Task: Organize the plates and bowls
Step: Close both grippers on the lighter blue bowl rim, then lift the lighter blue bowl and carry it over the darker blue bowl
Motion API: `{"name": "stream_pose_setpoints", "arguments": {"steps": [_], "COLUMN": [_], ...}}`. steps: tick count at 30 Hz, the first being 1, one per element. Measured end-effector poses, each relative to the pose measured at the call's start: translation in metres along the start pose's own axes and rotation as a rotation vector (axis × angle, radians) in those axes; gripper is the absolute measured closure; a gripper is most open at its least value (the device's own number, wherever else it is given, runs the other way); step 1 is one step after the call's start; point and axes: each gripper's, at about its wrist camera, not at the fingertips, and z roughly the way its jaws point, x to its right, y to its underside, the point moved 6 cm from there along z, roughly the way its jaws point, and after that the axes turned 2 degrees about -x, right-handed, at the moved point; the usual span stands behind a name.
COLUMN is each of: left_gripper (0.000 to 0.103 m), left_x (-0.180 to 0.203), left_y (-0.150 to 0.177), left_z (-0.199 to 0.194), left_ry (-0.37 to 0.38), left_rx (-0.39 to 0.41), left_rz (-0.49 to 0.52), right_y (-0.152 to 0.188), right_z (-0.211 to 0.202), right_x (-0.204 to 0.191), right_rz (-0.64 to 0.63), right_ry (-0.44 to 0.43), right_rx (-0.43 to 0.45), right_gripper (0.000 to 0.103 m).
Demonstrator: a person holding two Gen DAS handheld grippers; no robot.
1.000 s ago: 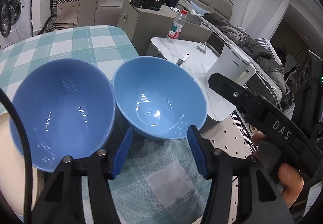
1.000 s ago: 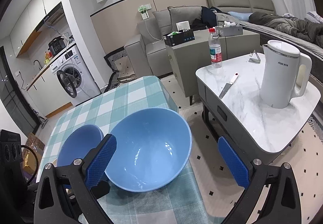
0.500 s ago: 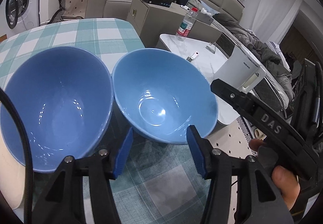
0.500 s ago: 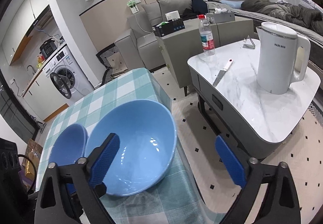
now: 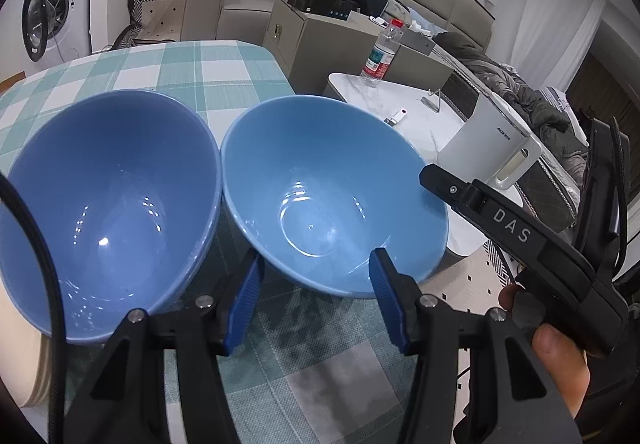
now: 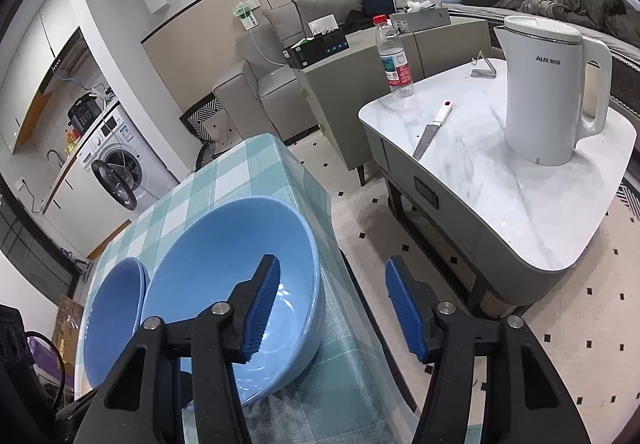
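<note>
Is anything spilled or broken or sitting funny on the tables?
Nothing is spilled or broken. One thing looks risky: the lighter blue bowl sits very close to the edge of the checked table. Also, a knife lies loose on the marble table near the white kettle.

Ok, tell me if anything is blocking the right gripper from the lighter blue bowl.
Nothing visible does. The right gripper straddles the lighter blue bowl at its rim, one finger inside and one outside, and its jaws have just been closing around it. The darker bowl sits on the far side, out of the way.
</note>
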Motion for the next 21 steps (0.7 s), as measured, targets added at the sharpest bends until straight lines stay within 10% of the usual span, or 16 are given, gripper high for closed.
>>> {"name": "stream_pose_setpoints", "arguments": {"steps": [21], "left_gripper": [0.050], "left_x": [0.002], "left_y": [-0.001], "left_z": [0.003], "left_ry": [0.005], "left_rx": [0.000], "left_rz": [0.029], "right_y": [0.005], "right_z": [0.019], "right_x": [-0.004], "right_rz": [0.017], "right_ry": [-0.050], "right_rx": [-0.018], "right_gripper": [0.086]}}
